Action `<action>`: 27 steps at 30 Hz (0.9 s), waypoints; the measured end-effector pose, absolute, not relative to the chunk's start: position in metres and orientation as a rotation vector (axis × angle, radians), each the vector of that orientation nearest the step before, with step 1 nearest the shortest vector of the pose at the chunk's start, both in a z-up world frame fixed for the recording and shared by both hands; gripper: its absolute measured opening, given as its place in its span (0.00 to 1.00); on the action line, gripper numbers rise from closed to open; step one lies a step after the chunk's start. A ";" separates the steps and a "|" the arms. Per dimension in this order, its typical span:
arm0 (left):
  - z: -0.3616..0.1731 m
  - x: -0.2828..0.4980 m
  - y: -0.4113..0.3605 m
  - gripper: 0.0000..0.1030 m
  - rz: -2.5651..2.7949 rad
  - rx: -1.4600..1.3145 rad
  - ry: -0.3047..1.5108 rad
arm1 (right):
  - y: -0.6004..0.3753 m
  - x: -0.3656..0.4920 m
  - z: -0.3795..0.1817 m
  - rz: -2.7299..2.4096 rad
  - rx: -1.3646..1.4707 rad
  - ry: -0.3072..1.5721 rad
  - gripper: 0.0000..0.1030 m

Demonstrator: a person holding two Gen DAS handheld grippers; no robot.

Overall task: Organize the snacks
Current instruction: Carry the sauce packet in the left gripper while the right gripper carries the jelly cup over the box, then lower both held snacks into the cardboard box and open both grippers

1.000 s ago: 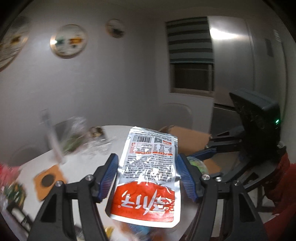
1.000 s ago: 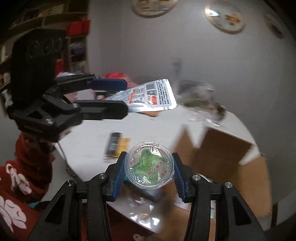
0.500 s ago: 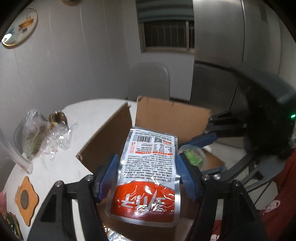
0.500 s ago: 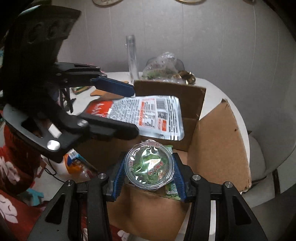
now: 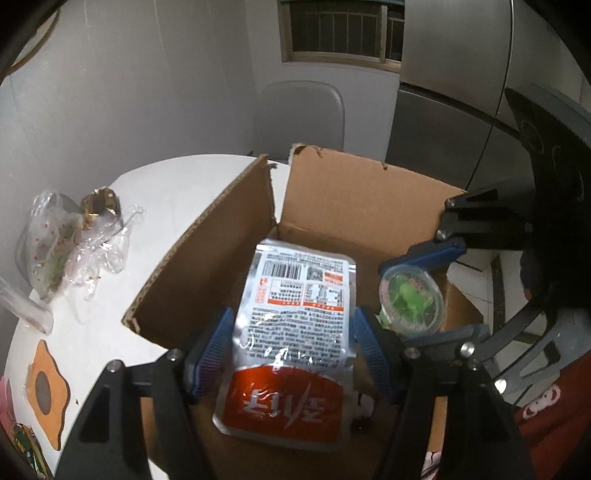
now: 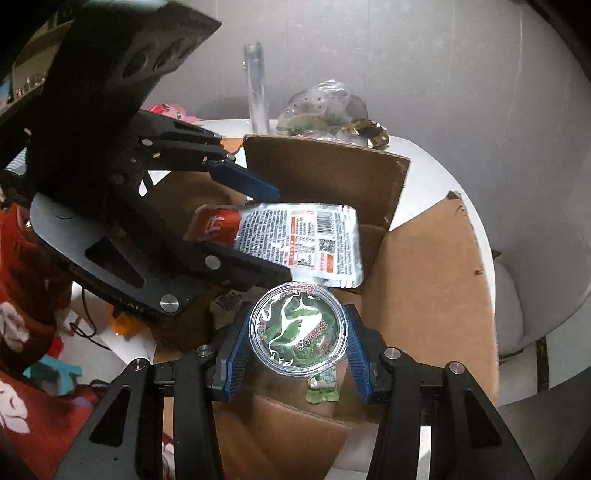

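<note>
1. Over a white round table (image 5: 177, 192), two grippers hang above one open cardboard box (image 5: 354, 199), each with one snack between its blue pads.
2. Left wrist view only: at far left an orange flower-shaped coaster (image 5: 46, 391) lies on the table, beyond it a crumpled clear plastic bag (image 5: 70, 254); behind the box stand a grey chair (image 5: 301, 114) and a barred window (image 5: 340, 33).
3. Right wrist view only: a tall clear tube (image 6: 256, 85) stands on the table behind the box, and a small green packet (image 6: 323, 387) lies in the box under the cup.
4. Count: one silver-and-red foil pouch (image 5: 291, 328), one clear round cup of green jelly (image 6: 299, 328), one box, two grippers.
5. Left gripper (image 5: 291, 350) has the pouch between its pads over the box's interior, barcode end pointing away; both pads meet the pouch's edges and grip it.
6. Right gripper (image 6: 299, 343) is clamped on the cup's sides, lid facing the camera, just right of the pouch and above the box's near corner.
</note>
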State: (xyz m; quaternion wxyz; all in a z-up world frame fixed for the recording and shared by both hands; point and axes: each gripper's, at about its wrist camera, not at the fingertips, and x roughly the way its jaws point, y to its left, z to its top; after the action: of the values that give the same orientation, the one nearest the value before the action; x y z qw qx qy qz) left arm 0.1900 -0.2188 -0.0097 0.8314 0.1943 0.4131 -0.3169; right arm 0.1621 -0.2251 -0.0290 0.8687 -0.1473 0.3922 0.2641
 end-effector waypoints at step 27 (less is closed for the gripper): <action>0.031 0.165 -0.147 0.75 -0.578 0.288 0.741 | -0.182 0.190 -0.057 0.607 -0.394 0.980 0.42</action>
State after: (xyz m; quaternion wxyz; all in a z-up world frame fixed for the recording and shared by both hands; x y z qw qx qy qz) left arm 0.1654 -0.1466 0.0310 0.8816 0.1382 0.3558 -0.2776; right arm 0.1904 -0.1823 -0.0567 0.8201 -0.1849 0.4605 0.2850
